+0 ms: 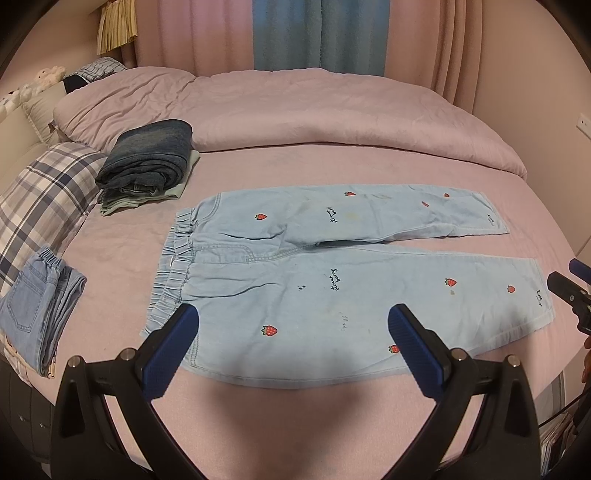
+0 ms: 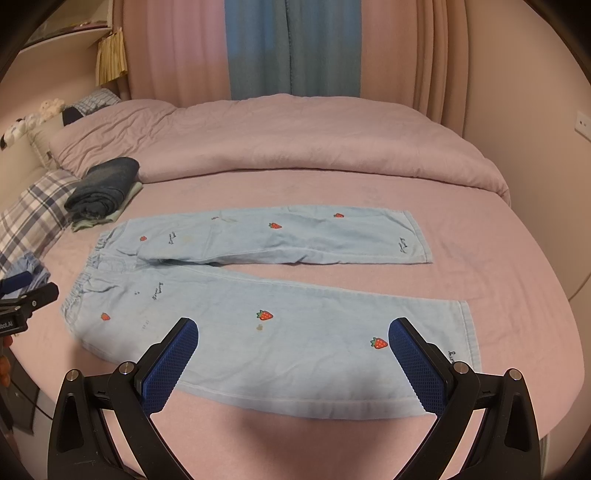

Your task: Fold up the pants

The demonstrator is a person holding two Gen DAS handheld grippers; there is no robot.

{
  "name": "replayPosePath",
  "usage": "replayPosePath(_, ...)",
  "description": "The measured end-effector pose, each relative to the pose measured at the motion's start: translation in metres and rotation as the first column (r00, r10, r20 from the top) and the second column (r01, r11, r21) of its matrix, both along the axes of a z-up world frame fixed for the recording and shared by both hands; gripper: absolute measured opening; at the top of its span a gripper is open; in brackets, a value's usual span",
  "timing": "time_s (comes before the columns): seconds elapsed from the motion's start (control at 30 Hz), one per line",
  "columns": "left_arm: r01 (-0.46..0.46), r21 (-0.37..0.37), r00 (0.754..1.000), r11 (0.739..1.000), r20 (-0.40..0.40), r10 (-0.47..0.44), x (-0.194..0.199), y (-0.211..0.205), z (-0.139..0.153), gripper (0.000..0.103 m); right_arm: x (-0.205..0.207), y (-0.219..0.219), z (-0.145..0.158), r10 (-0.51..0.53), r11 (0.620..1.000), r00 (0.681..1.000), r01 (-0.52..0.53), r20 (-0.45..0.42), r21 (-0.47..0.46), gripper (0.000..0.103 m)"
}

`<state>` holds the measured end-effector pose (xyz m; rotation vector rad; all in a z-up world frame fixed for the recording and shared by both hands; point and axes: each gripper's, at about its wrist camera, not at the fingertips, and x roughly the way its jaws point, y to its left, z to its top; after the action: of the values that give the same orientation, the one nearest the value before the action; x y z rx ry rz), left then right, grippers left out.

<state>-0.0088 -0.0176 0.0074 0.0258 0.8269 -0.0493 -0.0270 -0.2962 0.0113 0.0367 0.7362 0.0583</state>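
A bed (image 1: 122, 258) covered in a pink sheet filled both views, with a rumpled pink duvet (image 1: 314, 114) heaped along its far side below pink and blue curtains (image 1: 317, 33). Light blue pants (image 1: 332, 280) printed with red strawberries lay flat and unfolded on the sheet in the middle of the bed, the elastic waistband (image 1: 177, 258) toward the left and the two legs spread apart toward the right, the nearer leg close to the bed's front edge. A plaid pillow (image 1: 40, 199) rested at the left side of the bed, and just beside it sat a stack of folded dark denim (image 1: 151, 158) on top of a pale green garment (image 1: 122, 205). Nearer the camera on the left, a folded pair of light denim pants (image 1: 40, 306) lay at the edge of the mattress. The left tool (image 1: 291, 345) hovered above the near edge of the strawberry pants by the waist end, its blue-padded fingers spread wide and gripping nothing. The right tool (image 2: 291, 350) hung over the nearer leg close to its hem (image 2: 469, 339), its fingers likewise spread wide and empty. Small red strawberries (image 2: 265, 315) dotted both legs, alongside dark script lettering (image 1: 334, 280).
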Motion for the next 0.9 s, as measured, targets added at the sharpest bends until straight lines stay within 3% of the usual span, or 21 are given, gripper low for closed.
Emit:
replayPosePath(0.3, -0.002, -0.003, 1.0, 1.0, -0.011, 0.002, 0.001, 0.001, -0.003, 0.103, 0.0, 0.007, -0.004, 0.014, 1.0, 1.0, -0.014, -0.006, -0.012, 0.103)
replayPosePath(0.67, -0.079, -0.1, 0.994, 0.992, -0.08, 0.071, 0.005, 0.033, -0.029, 0.103, 0.001, 0.039, -0.025, 0.129, 0.991, 0.991, -0.13, -0.042, -0.028, 0.103)
replayPosePath(0.9, -0.094, -0.081, 0.994, 0.992, -0.071, 0.088, 0.002, 0.041, -0.028, 0.103, 0.003, 0.058, -0.027, 0.167, 0.983, 0.985, -0.169, -0.042, -0.069, 0.103)
